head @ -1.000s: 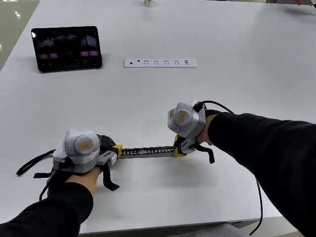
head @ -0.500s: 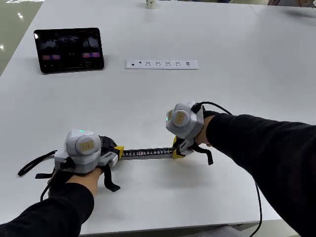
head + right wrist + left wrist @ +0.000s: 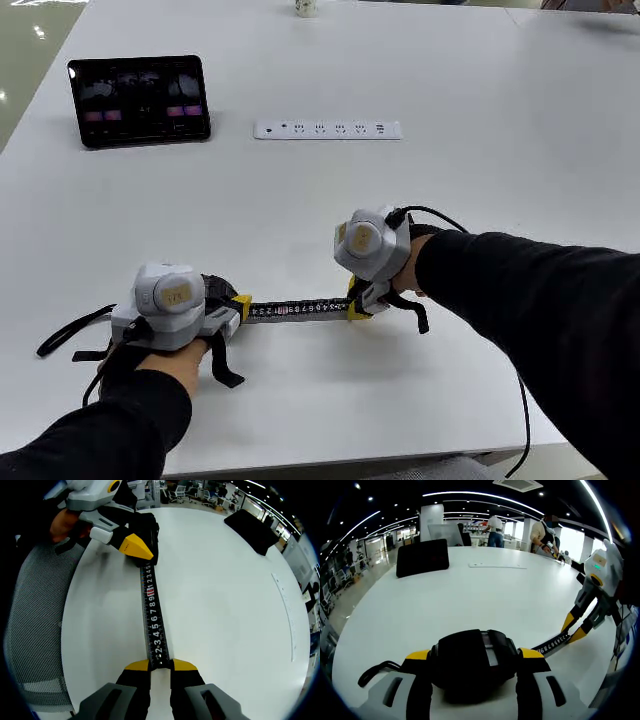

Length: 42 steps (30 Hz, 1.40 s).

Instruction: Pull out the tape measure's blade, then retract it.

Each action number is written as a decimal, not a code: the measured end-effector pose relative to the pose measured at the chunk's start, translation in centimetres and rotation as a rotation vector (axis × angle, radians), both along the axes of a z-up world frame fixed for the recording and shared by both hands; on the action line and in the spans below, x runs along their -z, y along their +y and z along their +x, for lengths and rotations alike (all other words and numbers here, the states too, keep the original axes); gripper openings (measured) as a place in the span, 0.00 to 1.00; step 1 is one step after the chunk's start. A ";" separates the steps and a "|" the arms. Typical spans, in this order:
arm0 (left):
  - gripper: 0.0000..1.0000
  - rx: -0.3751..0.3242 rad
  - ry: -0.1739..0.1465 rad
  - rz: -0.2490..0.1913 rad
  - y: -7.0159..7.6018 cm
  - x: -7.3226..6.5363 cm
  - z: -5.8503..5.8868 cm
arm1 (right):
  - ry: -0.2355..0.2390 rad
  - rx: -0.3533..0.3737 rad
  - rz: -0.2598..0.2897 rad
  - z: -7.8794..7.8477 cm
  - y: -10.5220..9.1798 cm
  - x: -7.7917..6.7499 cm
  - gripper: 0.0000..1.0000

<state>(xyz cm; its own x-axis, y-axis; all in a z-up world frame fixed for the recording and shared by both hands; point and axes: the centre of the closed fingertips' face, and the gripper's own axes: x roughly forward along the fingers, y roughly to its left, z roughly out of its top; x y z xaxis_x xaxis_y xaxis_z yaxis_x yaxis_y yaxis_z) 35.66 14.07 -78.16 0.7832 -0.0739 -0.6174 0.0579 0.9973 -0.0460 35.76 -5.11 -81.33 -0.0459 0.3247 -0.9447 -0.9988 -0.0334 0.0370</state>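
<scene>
Presently the case [image 3: 148, 530] is clamped in the left gripper [image 3: 477, 656]. The blade [image 3: 154, 615], its end pinched by the right gripper [image 3: 160, 665], is laid along the bench [image 3: 225, 590]; numerals 2–9 are legible.

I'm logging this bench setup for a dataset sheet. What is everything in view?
Table: one, white, under everything.
Tablet: one, black, far left, standing.
Power strip: one, white, far centre.
Case: one, black, near left.
Blade: one, black with white numerals, out of the case.
Chair: one, grey mesh, by the table's near edge.
Left tongs: one, grey with yellow tips, shut on the case.
Right tongs: one, same colours, shut on the blade's end.
Sleeves: two, black, near edge.
</scene>
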 end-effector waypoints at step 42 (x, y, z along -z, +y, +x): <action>0.63 0.007 0.017 -0.012 0.0 0.0 -0.1 | 0.005 -0.004 0.007 -0.1 1.6 -0.1 0.11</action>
<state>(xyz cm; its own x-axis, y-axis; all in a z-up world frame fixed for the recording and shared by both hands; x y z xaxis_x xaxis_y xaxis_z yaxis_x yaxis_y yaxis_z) 35.53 14.10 -78.13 0.7721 -0.0863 -0.6296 0.0636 0.9963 -0.0586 35.61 -3.52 -81.19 -0.0520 0.3315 -0.9420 -0.9984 -0.0380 0.0417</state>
